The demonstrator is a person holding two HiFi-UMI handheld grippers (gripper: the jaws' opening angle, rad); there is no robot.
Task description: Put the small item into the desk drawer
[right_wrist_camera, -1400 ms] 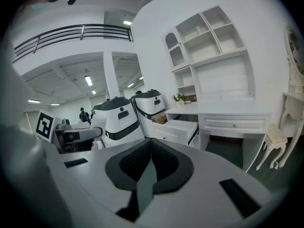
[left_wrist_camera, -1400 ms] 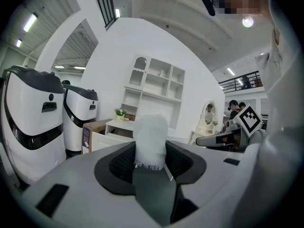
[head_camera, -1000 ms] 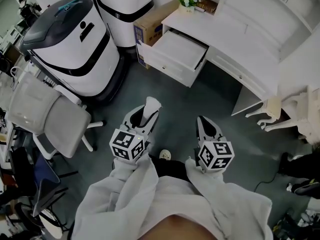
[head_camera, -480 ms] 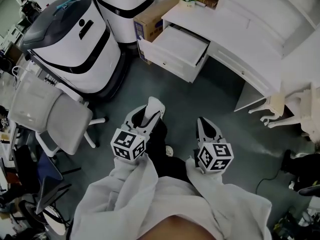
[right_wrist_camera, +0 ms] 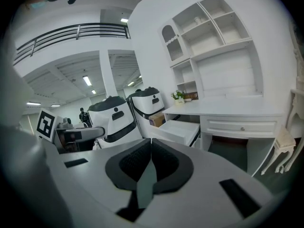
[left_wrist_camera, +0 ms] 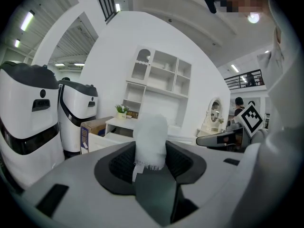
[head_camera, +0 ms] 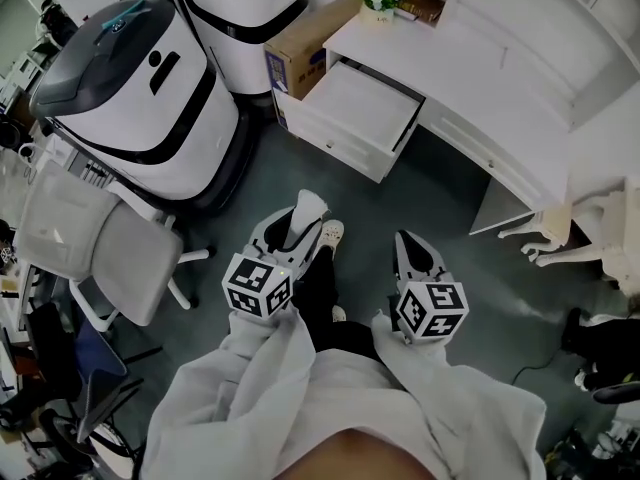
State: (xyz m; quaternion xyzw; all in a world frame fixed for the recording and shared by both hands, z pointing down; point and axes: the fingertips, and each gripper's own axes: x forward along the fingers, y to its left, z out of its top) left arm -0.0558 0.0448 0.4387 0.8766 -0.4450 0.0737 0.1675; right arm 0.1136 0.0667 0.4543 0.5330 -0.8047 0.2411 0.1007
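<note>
My left gripper (head_camera: 301, 220) is shut on a small white gauze-like roll (head_camera: 308, 207), which sticks up between the black pads (left_wrist_camera: 122, 161) in the left gripper view (left_wrist_camera: 151, 139). My right gripper (head_camera: 405, 241) is held level beside it, its jaws closed with nothing between them (right_wrist_camera: 150, 148). The white desk (head_camera: 480, 63) stands ahead, and its left drawer (head_camera: 338, 139) is pulled out and looks bare inside. The drawer (right_wrist_camera: 179, 130) also shows past the right gripper. Both grippers are above the floor, well short of the drawer.
Two large white-and-black machines (head_camera: 135, 93) (head_camera: 245, 3) stand at left. A cardboard box (head_camera: 303, 46) sits beside the drawer. An office chair (head_camera: 95, 248) is at near left, a small white stool (head_camera: 585, 218) at right, and a potted plant (head_camera: 377, 0) on the desk. My shoe (head_camera: 330, 234) is forward.
The view has shifted a little towards the desk, and a white shoe has stepped forward between the grippers. Both grippers keep the same pose, the left still holding the white roll.
</note>
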